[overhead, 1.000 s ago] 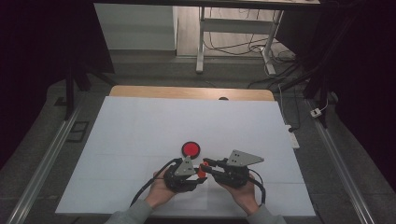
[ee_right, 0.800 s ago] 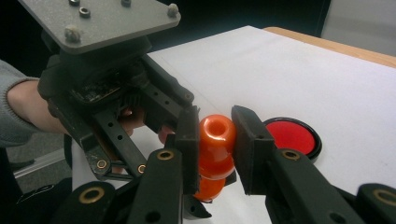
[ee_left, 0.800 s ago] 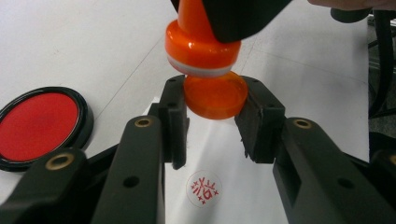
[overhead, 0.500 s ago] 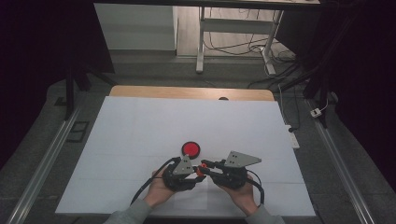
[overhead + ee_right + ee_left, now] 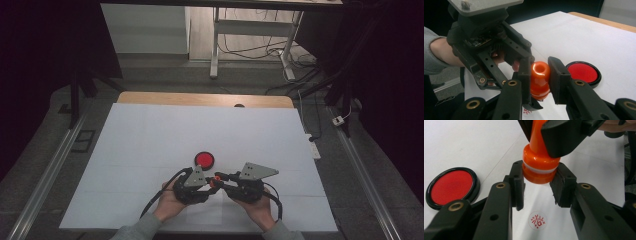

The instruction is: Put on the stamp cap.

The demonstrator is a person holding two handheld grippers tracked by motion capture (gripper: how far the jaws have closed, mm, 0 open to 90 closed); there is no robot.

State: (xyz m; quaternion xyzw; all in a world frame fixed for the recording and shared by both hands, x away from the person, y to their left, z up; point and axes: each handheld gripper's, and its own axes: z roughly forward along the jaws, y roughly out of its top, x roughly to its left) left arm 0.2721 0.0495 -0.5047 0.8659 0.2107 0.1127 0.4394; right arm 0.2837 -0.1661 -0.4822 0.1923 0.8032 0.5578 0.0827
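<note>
Stamp: an orange stamp (image 5: 539, 165) is hanging just above the white sheet (image 5: 150, 145), near the counter's 6 o'clock edge, with both tools meeting on it.
Left tool: the left tool (image 5: 538, 185) is clamping its two black pads on the stamp's wide lower rim, one pad on each side.
Right tool: the right tool (image 5: 539, 75) is squeezing the stamp's rounded handle between its jaws, its pads pressing on both sides.
Ink pad: a round red ink pad (image 5: 204, 159) in a black case is lying open on the sheet, just beyond the stamp at about 11 o'clock from it, apart from both tools.
Stamped mark: a round red mark (image 5: 537, 220) is showing on the sheet right below the stamp, in the left gripper view.
Hands: the person's hands are gripping the tools from the 6 o'clock side, grey sleeves showing at the wrists.
</note>
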